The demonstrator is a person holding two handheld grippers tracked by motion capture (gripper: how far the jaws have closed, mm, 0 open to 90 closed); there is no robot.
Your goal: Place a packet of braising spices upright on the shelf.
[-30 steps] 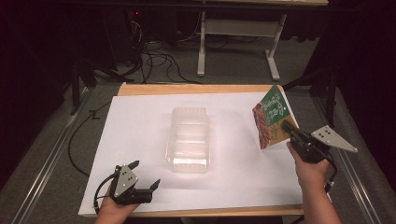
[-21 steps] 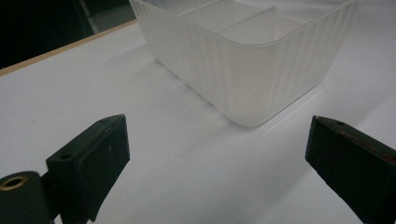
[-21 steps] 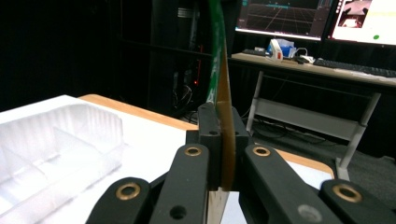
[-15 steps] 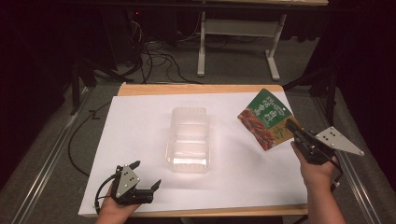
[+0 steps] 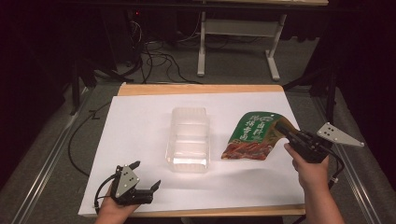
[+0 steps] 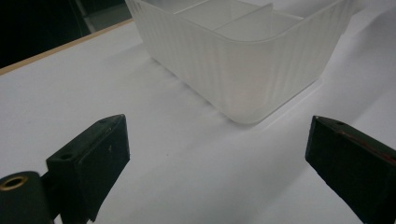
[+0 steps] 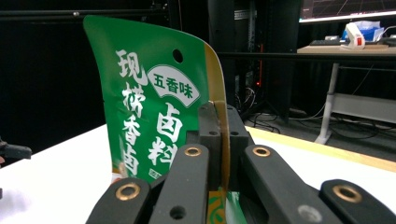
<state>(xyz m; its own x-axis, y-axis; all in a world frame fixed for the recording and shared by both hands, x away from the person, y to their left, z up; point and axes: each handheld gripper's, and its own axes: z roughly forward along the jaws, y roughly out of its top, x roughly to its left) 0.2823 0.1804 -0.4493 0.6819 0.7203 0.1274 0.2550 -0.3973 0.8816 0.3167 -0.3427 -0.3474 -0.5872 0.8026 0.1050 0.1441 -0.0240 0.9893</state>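
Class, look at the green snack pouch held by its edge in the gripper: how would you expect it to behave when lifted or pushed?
The green pouch is probably floppy: it curves away from the right gripper, which pinches one edge. It seems light, since that thin grip carries it. Its glossy film may be slippery, so it could slide if pushed across the white table.

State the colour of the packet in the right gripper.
The packet is mostly green with white characters; the right gripper view shows this best.

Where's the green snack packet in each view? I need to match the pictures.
High view: green snack packet right of centre, held by the right hand-held gripper.
Left gripper view: not in it.
Right gripper view: packet upright between the jaws.
Shared landmark: white table cover.
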